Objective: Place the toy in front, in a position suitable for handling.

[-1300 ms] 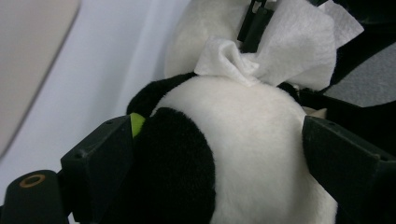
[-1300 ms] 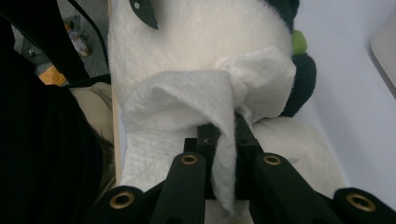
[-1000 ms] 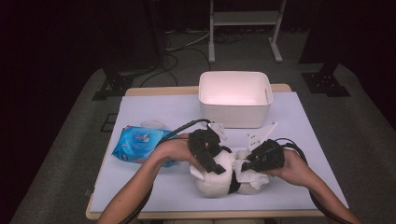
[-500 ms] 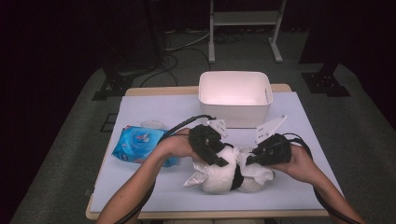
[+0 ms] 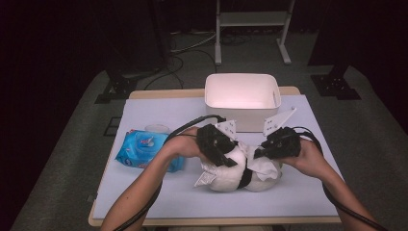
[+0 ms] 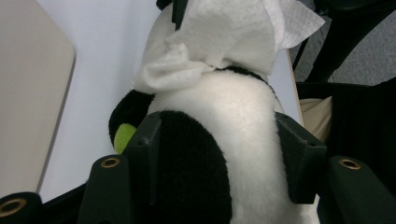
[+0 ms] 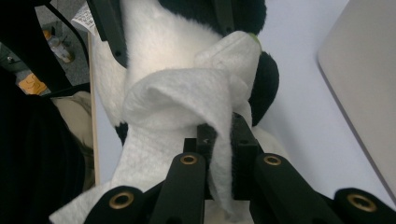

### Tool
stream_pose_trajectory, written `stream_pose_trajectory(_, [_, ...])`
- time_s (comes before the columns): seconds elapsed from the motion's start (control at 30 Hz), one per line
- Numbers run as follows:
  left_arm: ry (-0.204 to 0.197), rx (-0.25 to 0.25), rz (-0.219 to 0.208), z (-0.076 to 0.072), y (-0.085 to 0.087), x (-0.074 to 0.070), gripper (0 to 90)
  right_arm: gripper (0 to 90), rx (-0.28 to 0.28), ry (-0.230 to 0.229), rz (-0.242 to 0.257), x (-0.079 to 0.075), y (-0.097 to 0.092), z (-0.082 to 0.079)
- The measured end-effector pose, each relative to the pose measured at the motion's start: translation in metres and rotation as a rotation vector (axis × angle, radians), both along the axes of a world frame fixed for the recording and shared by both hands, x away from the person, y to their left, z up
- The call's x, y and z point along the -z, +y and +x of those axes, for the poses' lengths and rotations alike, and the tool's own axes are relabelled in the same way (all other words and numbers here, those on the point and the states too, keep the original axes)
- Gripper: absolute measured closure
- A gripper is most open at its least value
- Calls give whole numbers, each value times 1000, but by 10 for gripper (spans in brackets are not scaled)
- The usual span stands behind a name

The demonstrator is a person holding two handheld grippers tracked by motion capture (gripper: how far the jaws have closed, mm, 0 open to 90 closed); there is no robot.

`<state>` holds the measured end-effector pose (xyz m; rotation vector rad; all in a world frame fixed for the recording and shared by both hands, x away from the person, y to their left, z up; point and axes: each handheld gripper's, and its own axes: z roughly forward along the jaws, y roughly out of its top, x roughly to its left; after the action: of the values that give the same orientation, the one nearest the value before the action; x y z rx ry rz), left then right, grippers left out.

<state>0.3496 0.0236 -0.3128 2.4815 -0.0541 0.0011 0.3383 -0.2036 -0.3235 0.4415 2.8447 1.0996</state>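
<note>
A black-and-white plush toy (image 5: pixel 230 179) lies on its side at the table's front middle. My left gripper (image 5: pixel 230 160) is shut on its body; in the left gripper view the two jaws press into the fur of the plush toy (image 6: pixel 219 116) from either side. My right gripper (image 5: pixel 258 154) is shut on a white wipe (image 5: pixel 265 166) that lies against the toy's right half. The right gripper view shows the wipe (image 7: pixel 173 102) pinched between the jaws and draped over the plush toy (image 7: pixel 154 37). A yellow-green patch (image 6: pixel 123 138) shows on the toy.
A white bin (image 5: pixel 242 103) stands at the back middle of the pale mat (image 5: pixel 159 192). A blue pack of wipes (image 5: pixel 142 150) lies at the left, beside my left forearm. The table's front edge is close below the toy.
My right gripper has moved a little to the right and away from me, wipe still in it. The left gripper keeps its hold on the toy and has shifted only slightly.
</note>
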Motion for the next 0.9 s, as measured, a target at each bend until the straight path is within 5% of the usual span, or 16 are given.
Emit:
stream_pose_trajectory(0.5, [7,-18,-71,-6,15,12,404,850,56,1,24,3,-32,-7])
stream_pose_trajectory(0.9, [9,-19,-72,-5,17,13,401,848,144,31,21,16,-63,-9])
